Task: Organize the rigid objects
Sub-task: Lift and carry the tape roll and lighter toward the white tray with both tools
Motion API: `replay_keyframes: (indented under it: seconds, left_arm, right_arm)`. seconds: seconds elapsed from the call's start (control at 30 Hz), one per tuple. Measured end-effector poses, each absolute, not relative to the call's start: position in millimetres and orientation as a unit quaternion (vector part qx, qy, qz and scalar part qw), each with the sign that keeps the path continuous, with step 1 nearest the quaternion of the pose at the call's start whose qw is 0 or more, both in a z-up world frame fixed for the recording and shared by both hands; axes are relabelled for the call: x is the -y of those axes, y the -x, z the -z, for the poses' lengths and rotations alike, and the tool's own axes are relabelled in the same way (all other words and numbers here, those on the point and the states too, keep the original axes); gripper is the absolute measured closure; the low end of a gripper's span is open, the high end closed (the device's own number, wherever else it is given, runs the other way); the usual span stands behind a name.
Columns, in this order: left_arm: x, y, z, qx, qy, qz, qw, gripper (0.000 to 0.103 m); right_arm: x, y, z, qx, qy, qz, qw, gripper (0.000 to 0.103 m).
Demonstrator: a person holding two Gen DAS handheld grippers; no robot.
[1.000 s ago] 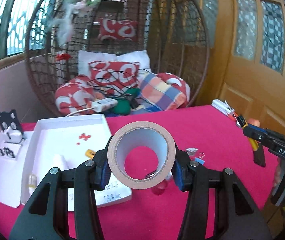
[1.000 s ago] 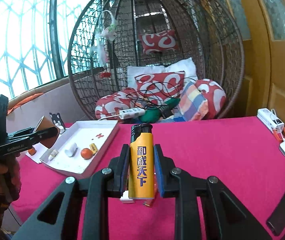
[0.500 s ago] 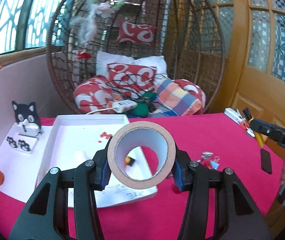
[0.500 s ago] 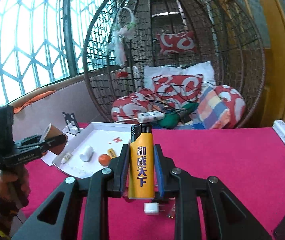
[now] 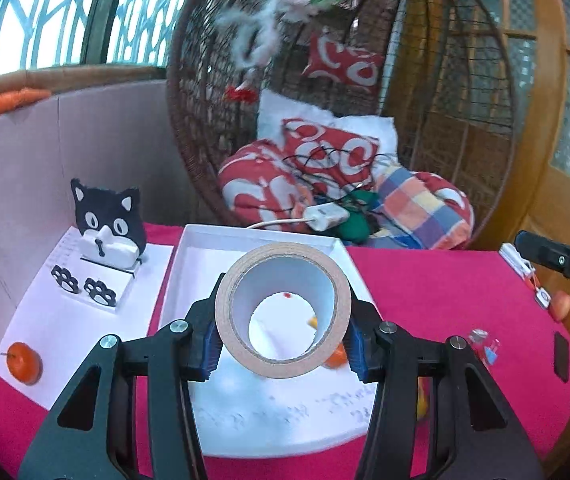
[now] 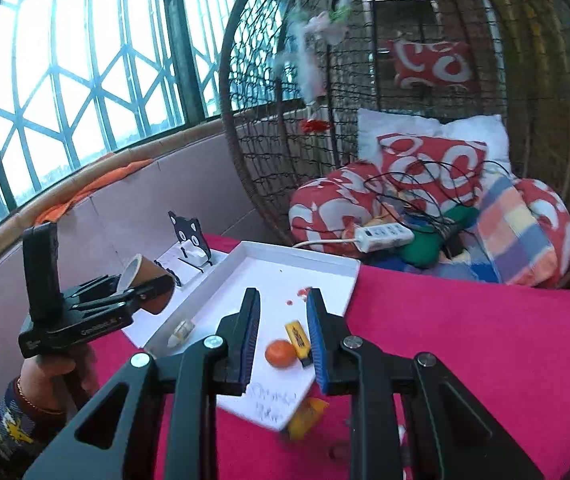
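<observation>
My left gripper (image 5: pixel 283 316) is shut on a brown tape roll (image 5: pixel 229 320), held over the white tray (image 5: pixel 189 264). From the right wrist the same roll (image 6: pixel 145 284) shows at the left, in that gripper (image 6: pixel 137 286). My right gripper (image 6: pixel 281 316) hangs over the tray's near end (image 6: pixel 297 254); its jaws stand a little apart with nothing between them. A blurred yellow lighter (image 6: pixel 305 420) is below it, at the tray's front corner. In the tray lie an orange fruit (image 6: pixel 281 354), a small yellow piece (image 6: pixel 299 338) and a white tube (image 6: pixel 181 330).
A cat-shaped holder (image 5: pixel 107 228) and an orange fruit (image 5: pixel 24 362) sit on white paper left of the tray. Binder clips (image 5: pixel 485 344) and a dark phone (image 5: pixel 561 356) lie on the red cloth at the right. Behind the table hangs a wicker chair with cushions and a power strip (image 6: pixel 385 236).
Both grippers have swung left over the tray. The yellow lighter that stood between the right gripper's jaws is gone from them and shows blurred below. The tape roll stays gripped.
</observation>
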State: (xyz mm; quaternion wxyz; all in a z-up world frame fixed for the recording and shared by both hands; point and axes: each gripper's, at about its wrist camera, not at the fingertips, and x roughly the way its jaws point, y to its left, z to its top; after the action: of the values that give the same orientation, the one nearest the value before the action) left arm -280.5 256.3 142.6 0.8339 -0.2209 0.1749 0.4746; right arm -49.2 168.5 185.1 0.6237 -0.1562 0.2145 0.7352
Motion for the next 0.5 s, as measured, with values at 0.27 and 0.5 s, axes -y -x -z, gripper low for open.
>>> replay_keyframes:
  seconds: [0.27,0.5]
  left_arm:
    - [-280,288,-119,-0.203,0.236,-0.488,0.815,0.054]
    - [-260,296,-107,-0.189,0.249,-0.476,0.822,0.054]
  right_arm:
    - [-185,71,-168,-0.231,0.187,-0.728,0.618,0.079]
    - [-146,54,-111,-0.226,0.282,-0.684,0.634,0.078]
